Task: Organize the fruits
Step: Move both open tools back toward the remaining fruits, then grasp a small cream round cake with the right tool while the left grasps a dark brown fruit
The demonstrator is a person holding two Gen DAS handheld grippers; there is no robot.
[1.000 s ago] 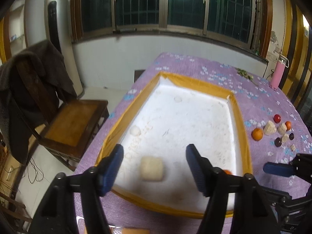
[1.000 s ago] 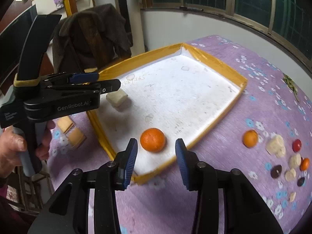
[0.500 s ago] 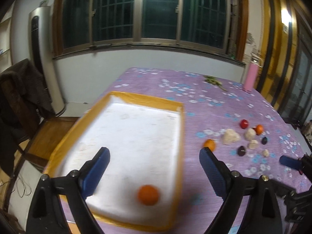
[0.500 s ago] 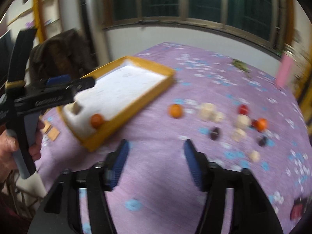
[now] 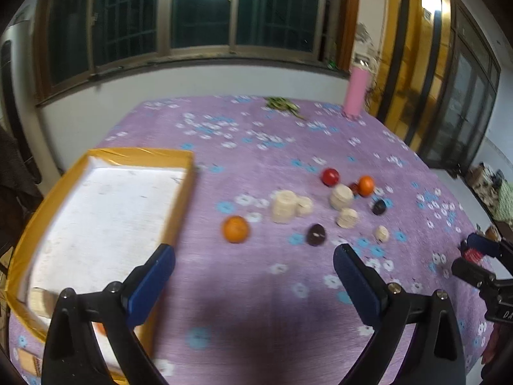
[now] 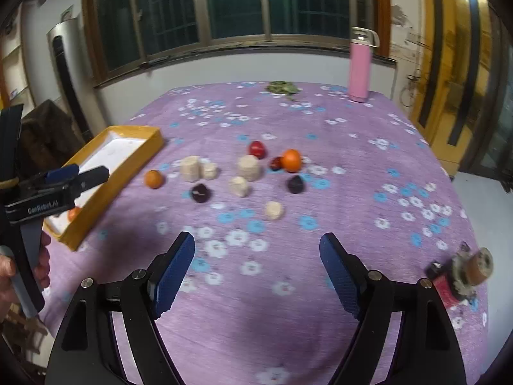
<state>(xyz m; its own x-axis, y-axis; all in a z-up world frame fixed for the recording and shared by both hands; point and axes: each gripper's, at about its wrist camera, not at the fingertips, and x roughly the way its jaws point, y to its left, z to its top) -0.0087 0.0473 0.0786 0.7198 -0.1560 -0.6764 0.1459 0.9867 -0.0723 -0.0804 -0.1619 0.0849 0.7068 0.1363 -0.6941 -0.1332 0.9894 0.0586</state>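
Note:
Loose fruits lie on the purple flowered tablecloth: an orange (image 5: 236, 229) (image 6: 154, 178), a second orange (image 5: 365, 185) (image 6: 291, 160), a red fruit (image 5: 330, 176) (image 6: 257, 149), dark plums (image 5: 316, 234) (image 6: 200, 192) and several cream pieces (image 5: 283, 206) (image 6: 248, 167). The yellow-rimmed white tray (image 5: 184, 189) (image 6: 134, 158) at the left holds a small orange (image 6: 74, 213) and a cream piece (image 5: 40, 300). My left gripper (image 5: 253, 284) is open and empty, near the tray's right rim. My right gripper (image 6: 256, 271) is open and empty, short of the fruits.
A pink bottle (image 5: 355, 91) (image 6: 360, 65) and a green sprig (image 5: 283, 105) (image 6: 282, 89) stand at the table's far edge. A small red spool-like object (image 6: 461, 274) lies near the right edge. A dark-draped chair (image 6: 48, 128) is left of the table.
Both grippers have swung right, away from the tray and toward the loose fruits. An orange and a cream piece stay in the tray. Both stay open.

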